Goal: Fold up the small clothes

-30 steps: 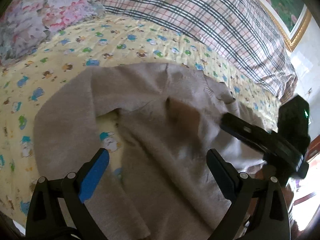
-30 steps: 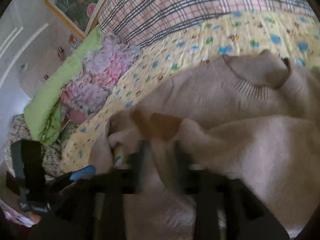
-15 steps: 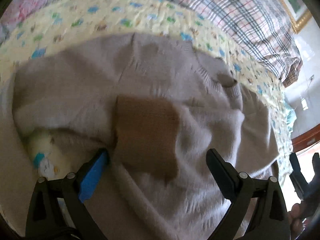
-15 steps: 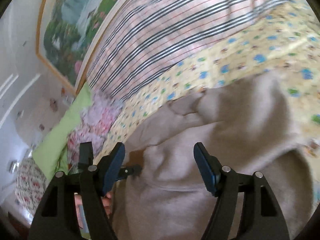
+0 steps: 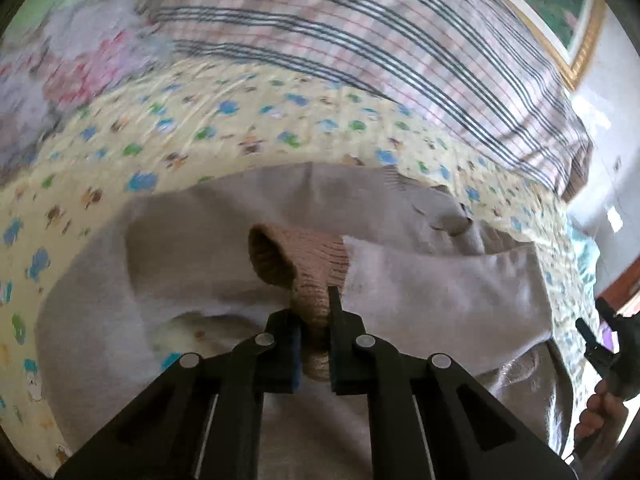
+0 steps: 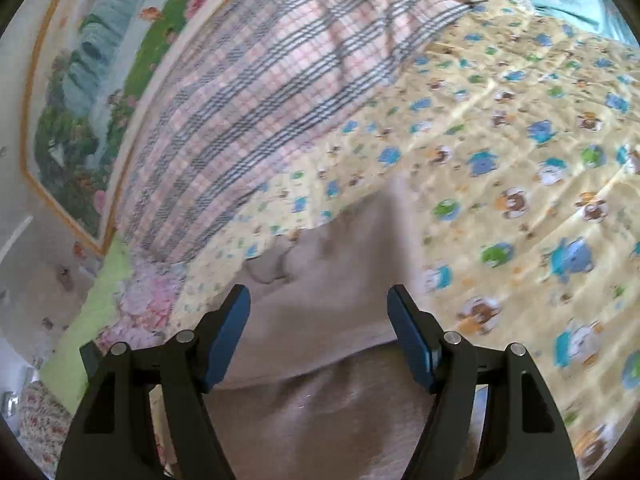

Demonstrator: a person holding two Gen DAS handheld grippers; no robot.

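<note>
My left tool point(image 5: 316, 320) pinches the sweater's brown cuff point(image 5: 308, 268) – jaws just closed; my right tool point(image 6: 318, 320) gapes wide, empty, over the sweater point(image 6: 320, 400).

Both views are bright with soft daylight and no hard shadows. In the left wrist view the light is strongest at the right edge, where the wall point(image 5: 612, 128) washes out to near white. Motion blur smears the plaid blanket point(image 5: 360, 48) and the floral cloth point(image 5: 80, 72) at the top, while the brown cuff point(image 5: 304, 268) near the lens stays sharp. The right wrist view is blurred almost throughout; the yellow sheet point(image 6: 520, 160) shows pale glare streaks, and the painting point(image 6: 88, 80) is soft. Fisheye bending curves straight lines toward dark, vignetted corners in both.
</note>
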